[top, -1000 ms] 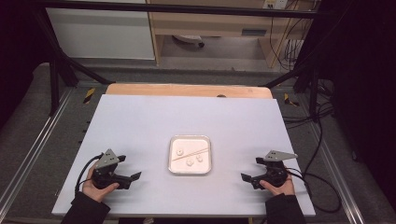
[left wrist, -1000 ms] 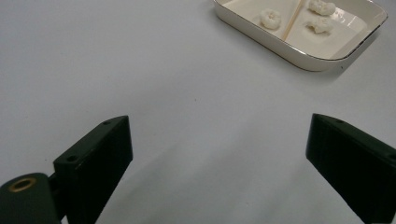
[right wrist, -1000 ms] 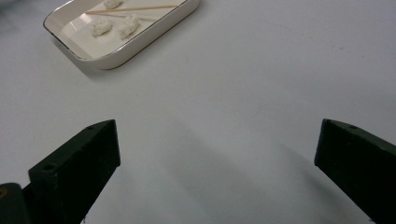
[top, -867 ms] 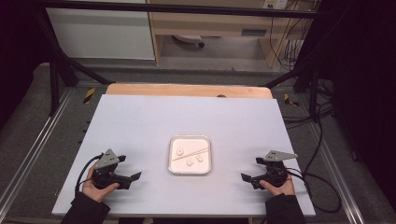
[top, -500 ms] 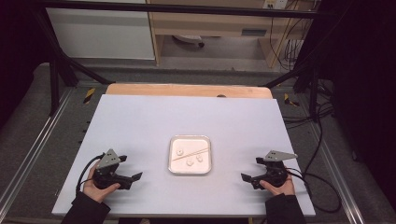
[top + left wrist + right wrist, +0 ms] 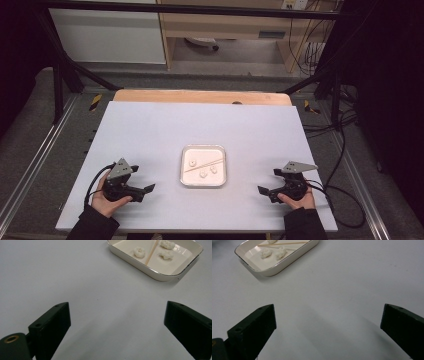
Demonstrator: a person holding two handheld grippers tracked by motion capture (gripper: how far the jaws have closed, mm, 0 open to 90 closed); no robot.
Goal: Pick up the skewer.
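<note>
A shallow white tray (image 6: 220, 180) lies at the middle of the white table. In it are three small white lumps (image 6: 203, 174) and a thin wooden skewer (image 6: 204, 164) laid at a slant. The tray (image 6: 160, 275) shows at the upper right of the left gripper view, with a lump (image 6: 139, 251) and the skewer (image 6: 151, 252) in it. The tray (image 6: 287, 263) shows at the upper left of the right gripper view. My left gripper (image 6: 144, 192) rests on the table left of the tray, open and empty. My right gripper (image 6: 264, 192) rests to the tray's right, open and empty.
The white tabletop (image 6: 200, 125) stretches bare behind the tray to a wooden strip (image 6: 200, 96) at its far edge. Metal rails (image 6: 35, 165) run along both sides. Cables (image 6: 340, 192) trail off the right side.
</note>
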